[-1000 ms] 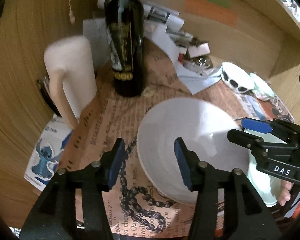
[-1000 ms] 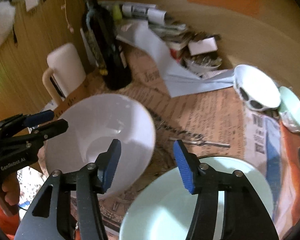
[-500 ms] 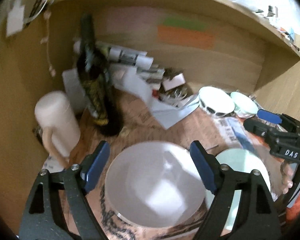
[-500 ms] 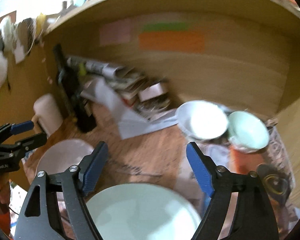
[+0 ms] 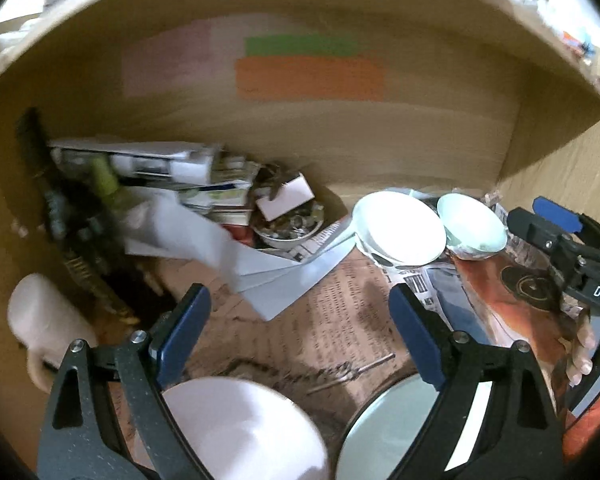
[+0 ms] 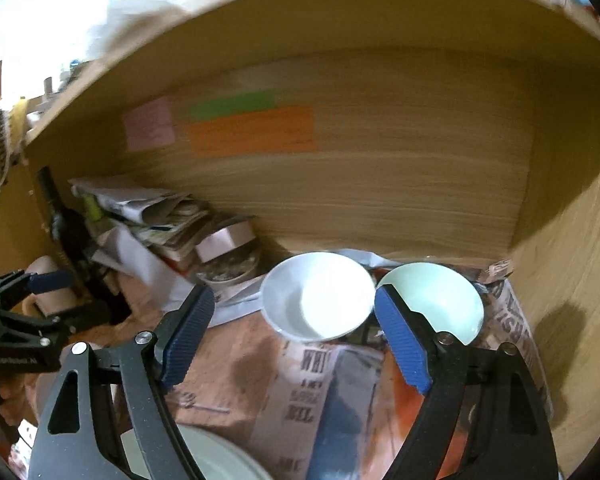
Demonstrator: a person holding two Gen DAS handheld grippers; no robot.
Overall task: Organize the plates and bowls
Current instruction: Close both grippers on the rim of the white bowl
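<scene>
While both have just been opening, the left tool (image 5: pixel 296 336) and right tool (image 6: pixel 294 330) gape wide, holding nothing.

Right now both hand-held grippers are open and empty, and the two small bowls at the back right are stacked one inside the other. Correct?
Not stacked. The right wrist view shows the white bowl and the pale green bowl side by side. The left hand-held gripper and right hand-held gripper are open and empty.
</scene>
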